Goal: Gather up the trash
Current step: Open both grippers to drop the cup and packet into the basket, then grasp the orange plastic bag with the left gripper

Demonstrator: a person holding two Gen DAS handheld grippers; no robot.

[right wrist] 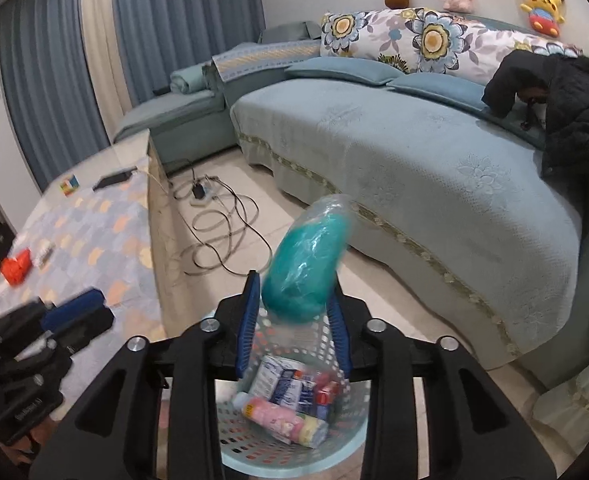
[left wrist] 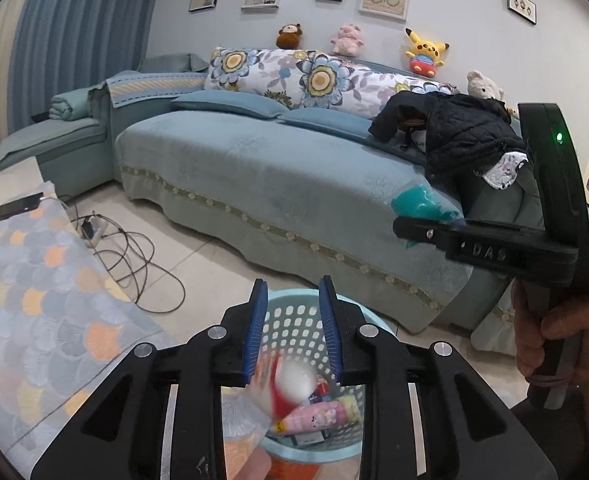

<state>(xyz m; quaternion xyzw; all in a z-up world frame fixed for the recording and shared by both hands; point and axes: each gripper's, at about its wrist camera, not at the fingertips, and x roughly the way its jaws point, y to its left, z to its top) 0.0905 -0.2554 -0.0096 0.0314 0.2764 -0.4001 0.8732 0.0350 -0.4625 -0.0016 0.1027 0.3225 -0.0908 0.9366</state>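
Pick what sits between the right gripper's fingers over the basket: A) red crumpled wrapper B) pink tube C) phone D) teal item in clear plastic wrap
D: the teal plastic-wrapped item sits between the right gripper fingers, above the perforated basket.

Both wrist cameras look down into basket.

Sofa, black jacket, floor cables.

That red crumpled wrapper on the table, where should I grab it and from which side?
Pinch the red wrapper across its bunched-up middle, coming down from above: it lies low on the table, so a sideways approach would probably push it. Keep clear of the small white item beside it.
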